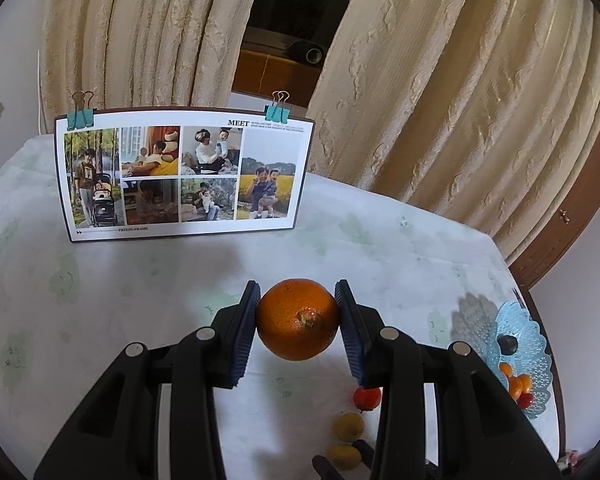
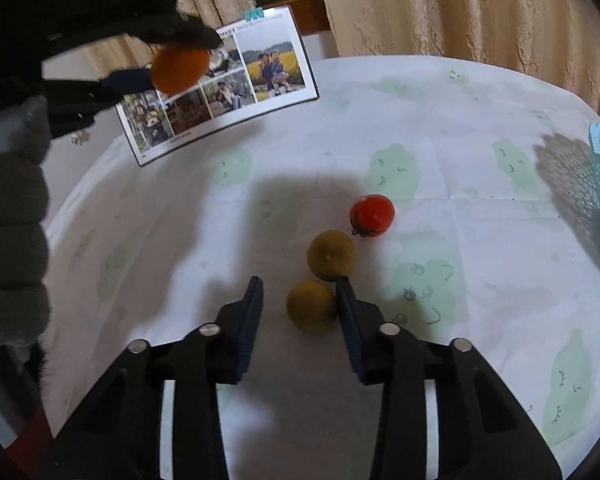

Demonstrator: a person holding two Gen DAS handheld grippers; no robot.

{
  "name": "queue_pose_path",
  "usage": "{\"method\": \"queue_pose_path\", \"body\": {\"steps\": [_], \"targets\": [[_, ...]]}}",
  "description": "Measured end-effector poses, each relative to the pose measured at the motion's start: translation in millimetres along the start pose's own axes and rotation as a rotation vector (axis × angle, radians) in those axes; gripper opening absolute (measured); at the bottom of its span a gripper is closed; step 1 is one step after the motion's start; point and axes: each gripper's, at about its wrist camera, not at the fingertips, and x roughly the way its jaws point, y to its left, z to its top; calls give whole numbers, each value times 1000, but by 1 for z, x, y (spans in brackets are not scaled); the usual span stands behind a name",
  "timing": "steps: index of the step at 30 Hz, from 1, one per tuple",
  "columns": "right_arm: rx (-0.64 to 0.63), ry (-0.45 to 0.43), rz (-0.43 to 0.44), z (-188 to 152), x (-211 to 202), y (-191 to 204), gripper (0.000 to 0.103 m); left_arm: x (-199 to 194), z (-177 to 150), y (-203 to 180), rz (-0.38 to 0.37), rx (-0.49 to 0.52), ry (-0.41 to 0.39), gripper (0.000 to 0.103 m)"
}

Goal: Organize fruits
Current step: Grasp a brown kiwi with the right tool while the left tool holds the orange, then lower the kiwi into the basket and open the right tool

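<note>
From the left wrist, the left gripper (image 1: 298, 320) pinches the orange (image 1: 298, 319) clear above the worktop (image 1: 140, 280), angled down; carry it level to the blue basket (image 1: 520, 360) at the right edge. From the right wrist, the right gripper (image 2: 299, 308) tilts steeply down, spread around the nearer yellow fruit (image 2: 311, 306), right pad touching, left apart; centre it before squeezing, avoiding the second yellow fruit (image 2: 331, 255) and tomato (image 2: 372, 215).

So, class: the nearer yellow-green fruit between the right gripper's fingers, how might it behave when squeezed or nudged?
The nearer yellow-green fruit looks round, so it would probably roll if nudged. Only one pad of the right gripper seems to touch it, so uneven closing may push it sideways. It sits close to the second yellow-green fruit and might bump it.
</note>
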Motion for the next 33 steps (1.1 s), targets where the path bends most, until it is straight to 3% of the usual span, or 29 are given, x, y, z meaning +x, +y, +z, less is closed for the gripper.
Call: {"method": "queue_pose_path", "body": {"steps": [4, 15, 33], "targets": [[6, 1, -8, 0, 0, -3, 26, -2, -1, -2, -10, 3, 1, 39], [45, -66, -18, -6, -35, -15, 26, -8, -2, -7, -31, 9, -8, 39], [270, -280, -144, -5, -129, -115, 26, -15, -8, -25, -63, 49, -11, 39]]}}
